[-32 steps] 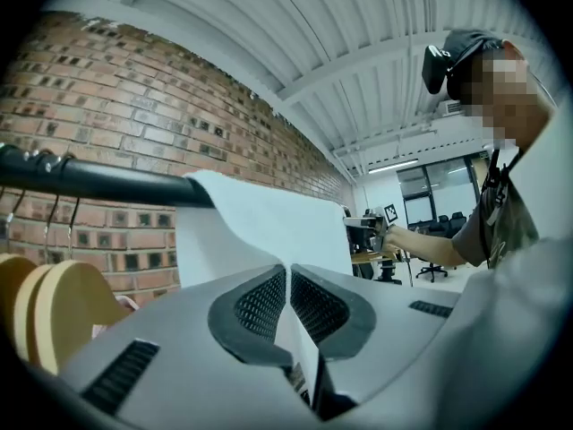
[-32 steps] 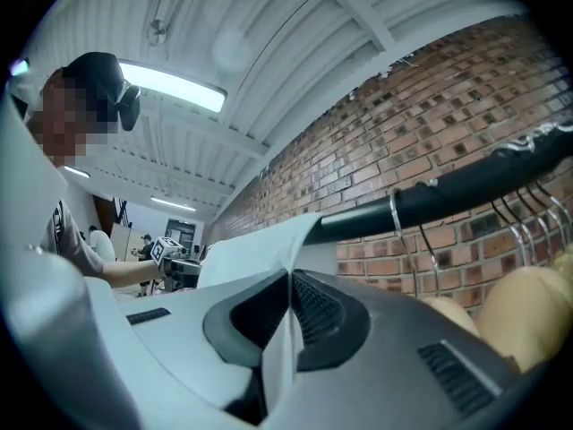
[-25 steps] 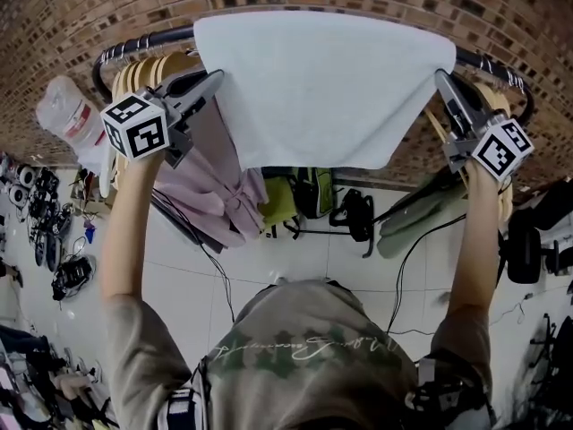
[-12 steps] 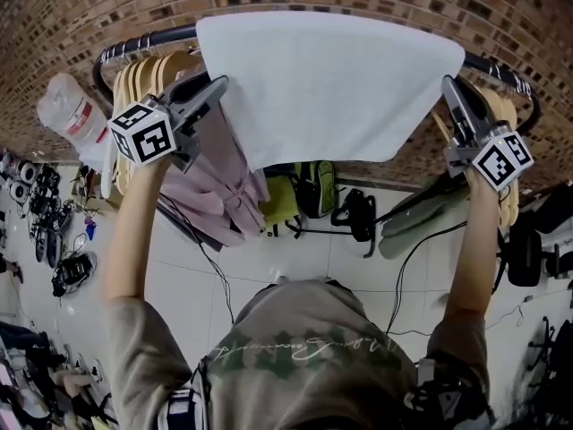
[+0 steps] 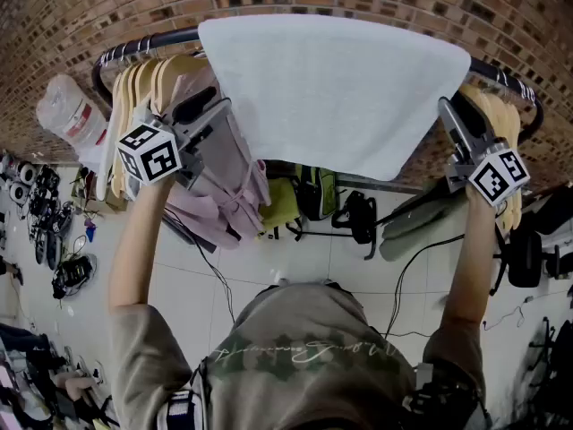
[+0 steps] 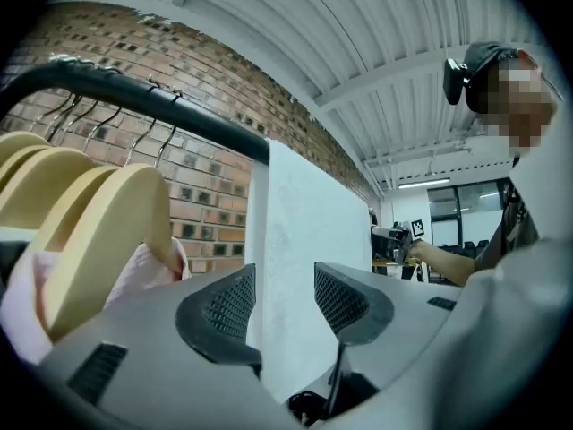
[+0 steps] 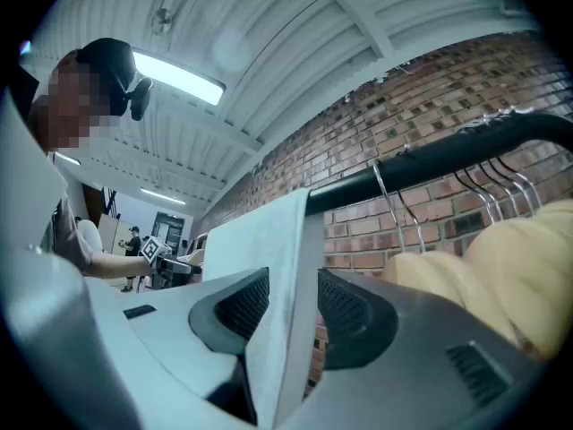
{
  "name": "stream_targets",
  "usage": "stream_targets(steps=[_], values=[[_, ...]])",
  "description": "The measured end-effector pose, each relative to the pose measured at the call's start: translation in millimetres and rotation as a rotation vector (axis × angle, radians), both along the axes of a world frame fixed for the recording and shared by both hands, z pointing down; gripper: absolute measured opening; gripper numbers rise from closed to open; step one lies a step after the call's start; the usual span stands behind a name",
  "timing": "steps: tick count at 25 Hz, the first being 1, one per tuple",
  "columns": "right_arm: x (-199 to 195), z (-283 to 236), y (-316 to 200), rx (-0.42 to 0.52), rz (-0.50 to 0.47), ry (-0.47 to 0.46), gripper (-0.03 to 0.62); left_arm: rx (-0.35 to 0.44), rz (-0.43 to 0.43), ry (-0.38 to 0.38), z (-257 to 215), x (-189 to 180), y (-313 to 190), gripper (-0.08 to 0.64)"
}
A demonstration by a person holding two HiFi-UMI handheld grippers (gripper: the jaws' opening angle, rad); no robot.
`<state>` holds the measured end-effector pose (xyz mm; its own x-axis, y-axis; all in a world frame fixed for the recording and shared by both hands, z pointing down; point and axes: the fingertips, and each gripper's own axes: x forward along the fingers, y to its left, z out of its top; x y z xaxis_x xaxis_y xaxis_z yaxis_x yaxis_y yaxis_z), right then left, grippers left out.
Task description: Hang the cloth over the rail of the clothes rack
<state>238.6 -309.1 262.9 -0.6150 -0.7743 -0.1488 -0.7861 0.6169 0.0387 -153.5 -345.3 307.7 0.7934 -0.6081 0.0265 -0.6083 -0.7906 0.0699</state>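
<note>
On rail [image 5: 152, 41], cloth [image 5: 331, 88] seems loose inside just-spread left tool [image 5: 220, 109] and right tool [image 5: 446, 107].

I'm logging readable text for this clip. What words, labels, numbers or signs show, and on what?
Cursive print on the person's shirt: too blurred to read.
Left gripper cube, right gripper cube: square patterns only, no letters.
Nothing else legible.

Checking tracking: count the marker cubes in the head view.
2. The left cube sits left of the white cloth; the right cube sits right of it. None appear hidden.
</note>
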Motion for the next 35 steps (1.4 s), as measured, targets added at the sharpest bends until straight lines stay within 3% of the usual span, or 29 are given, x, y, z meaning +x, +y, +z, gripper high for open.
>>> stream_targets(steps=[8,12,13,14,20,24,25,26,27,32,35], values=[[-3,7,14,-0.002,-0.009,-0.020,0.146,0.080,-0.006,-0.036,-3,4,16,0.192],[-20,21,26,-0.012,-0.024,0.018,0.146,0.143,-0.013,-0.108,5,15,22,0.189],[-24,23,29,-0.012,-0.024,0.026,0.146,0.162,-0.025,-0.117,7,16,22,0.139],[-28,25,33,-0.011,-0.020,0.032,0.146,0.169,-0.028,-0.116,9,17,23,0.018],[-44,31,53,-0.001,0.021,0.025,0.146,0.115,0.086,-0.058,22,28,37,0.006],[-53,40,65,-0.049,0.051,0.010,0.144,0.084,0.132,-0.006,32,29,45,0.006],[-55,41,68,-0.048,0.058,0.013,0.141,0.080,0.138,-0.002,35,30,46,0.006],[-58,42,70,-0.039,0.063,0.016,0.049,0.081,0.139,-0.004,38,31,46,0.006],[-62,43,73,-0.026,0.064,0.019,0.007,0.084,0.137,-0.010,41,32,45,0.006],[-66,60,107,-0.011,0.095,0.076,0.008,0.056,0.142,-0.012,62,48,71,0.006],[-72,70,137,-0.003,0.052,0.021,0.008,0.047,0.091,-0.017,72,42,100,0.006]])
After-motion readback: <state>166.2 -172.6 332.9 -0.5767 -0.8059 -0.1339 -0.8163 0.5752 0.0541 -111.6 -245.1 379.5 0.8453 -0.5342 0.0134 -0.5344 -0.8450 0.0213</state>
